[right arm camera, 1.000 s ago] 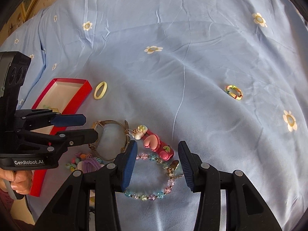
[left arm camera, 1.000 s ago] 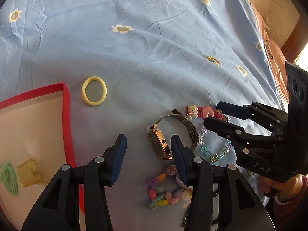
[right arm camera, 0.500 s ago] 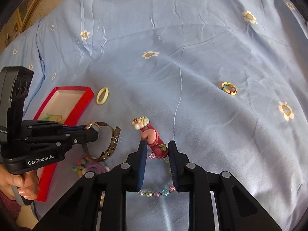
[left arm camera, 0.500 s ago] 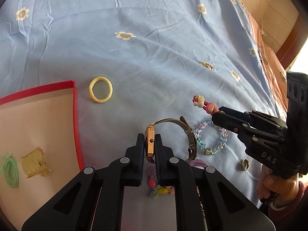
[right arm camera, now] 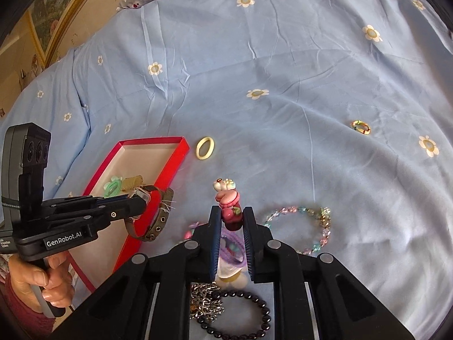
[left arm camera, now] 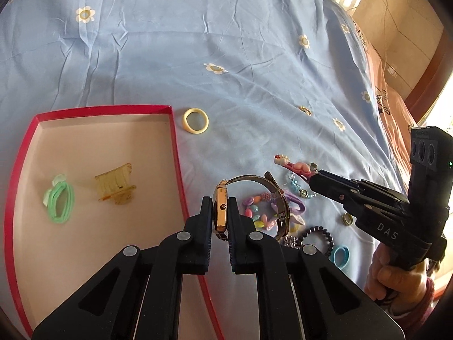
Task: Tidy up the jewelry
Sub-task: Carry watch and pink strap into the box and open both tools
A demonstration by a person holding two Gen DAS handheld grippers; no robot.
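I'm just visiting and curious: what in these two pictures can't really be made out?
- Watch dial: left view shows it edge-on between the left gripper fingers; the right view is too small.
- Chain: right view, partly behind the right gripper.
- Hair clip lower end: hidden between that gripper's fingers.
- Small ring: left view, too small for detail.

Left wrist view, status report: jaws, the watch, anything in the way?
Left gripper shut on watch, beside red box. Right gripper shut on pink hair clip. Path to box open.
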